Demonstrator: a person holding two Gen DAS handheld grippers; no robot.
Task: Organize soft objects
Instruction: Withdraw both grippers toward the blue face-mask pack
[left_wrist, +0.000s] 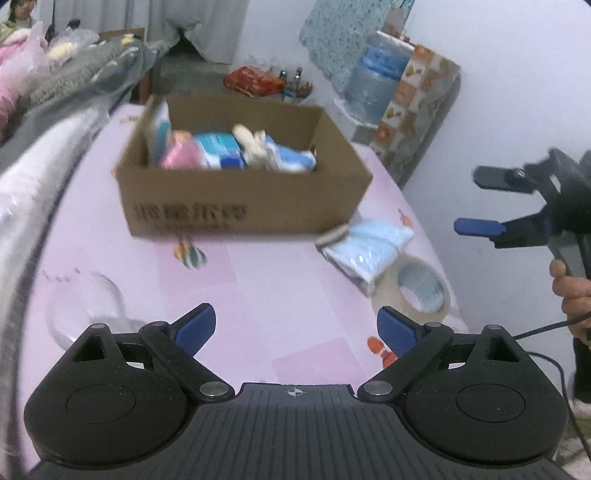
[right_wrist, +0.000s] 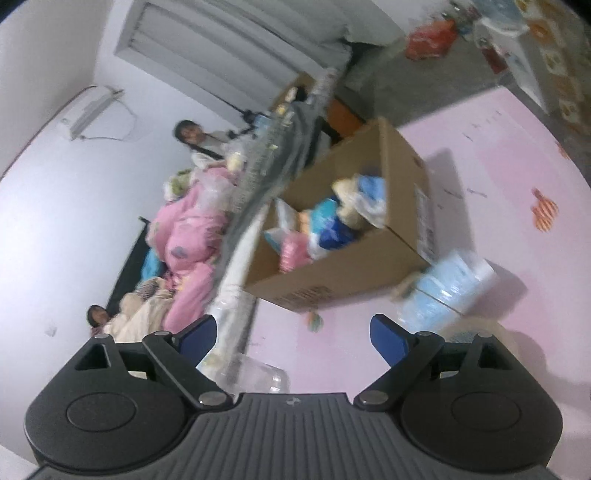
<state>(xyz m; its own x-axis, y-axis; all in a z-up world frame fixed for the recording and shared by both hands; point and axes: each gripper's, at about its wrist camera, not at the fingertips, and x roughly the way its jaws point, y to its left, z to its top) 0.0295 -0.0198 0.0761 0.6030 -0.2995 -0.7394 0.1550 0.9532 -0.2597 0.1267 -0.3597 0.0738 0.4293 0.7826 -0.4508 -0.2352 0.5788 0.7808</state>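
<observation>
A brown cardboard box stands on the pink bed sheet and holds several soft items: a pink pack, blue-and-white packs and a cream plush. A light-blue plastic pack lies on the sheet at the box's front right corner; it also shows in the right wrist view. My left gripper is open and empty, low over the sheet in front of the box. My right gripper is open and empty; in the left wrist view it hovers at the right, rolled sideways.
A roll of clear tape lies beside the blue pack. A clear plastic container sits at the left on the sheet. Grey and pink bedding is piled along the left. A water jug stands beyond the bed. Two people are in the background.
</observation>
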